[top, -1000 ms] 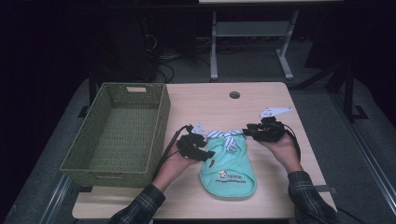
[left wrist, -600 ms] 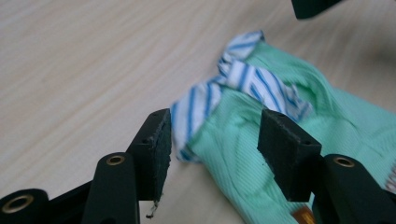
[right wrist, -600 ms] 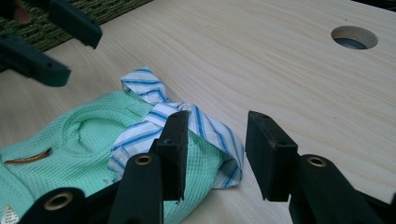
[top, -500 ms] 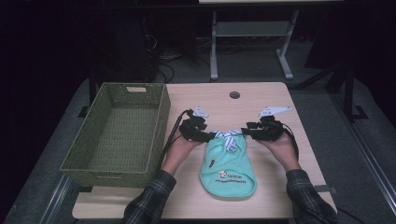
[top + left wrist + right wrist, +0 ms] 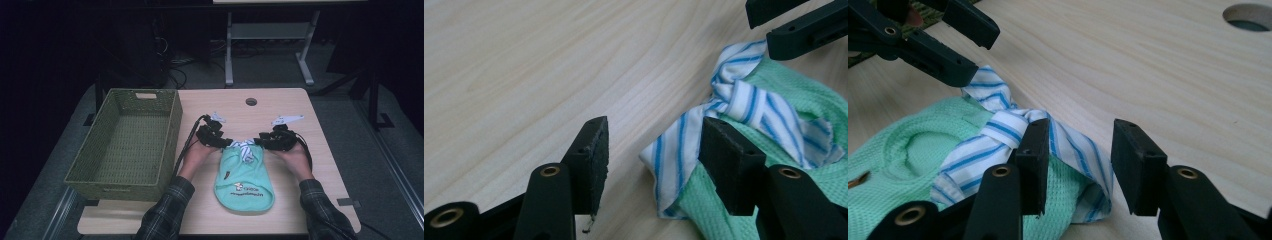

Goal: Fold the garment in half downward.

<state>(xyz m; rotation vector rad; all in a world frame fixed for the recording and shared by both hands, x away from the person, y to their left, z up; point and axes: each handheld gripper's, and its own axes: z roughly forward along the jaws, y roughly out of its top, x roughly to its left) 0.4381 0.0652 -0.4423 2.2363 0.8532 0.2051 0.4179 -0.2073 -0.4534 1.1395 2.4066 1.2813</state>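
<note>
The table [image 5: 300, 210] carries a woven basket [image 5: 125, 145] along its left edge. A green bib [image 5: 243, 177] lies near the front edge, its striped ties [image 5: 744, 105] bunched at the top. The left gripper [image 5: 218, 139] and right gripper [image 5: 266, 141] both stand released, each straddling a tie. Closing now risks pinching only the thin strap, so the bib could dangle, twist or slip free.

Print on the green garment [image 5: 243, 182] too small to read in the high view. Its striped collar [image 5: 245, 148] partly covered there by both grippers. Left gripper view: garment cut off at right and bottom edges. Right gripper view: garment runs off left and bottom; hole in the surface [image 5: 1249, 16] clipped at top right. Both forearms cut by the high view's bottom edge.
</note>
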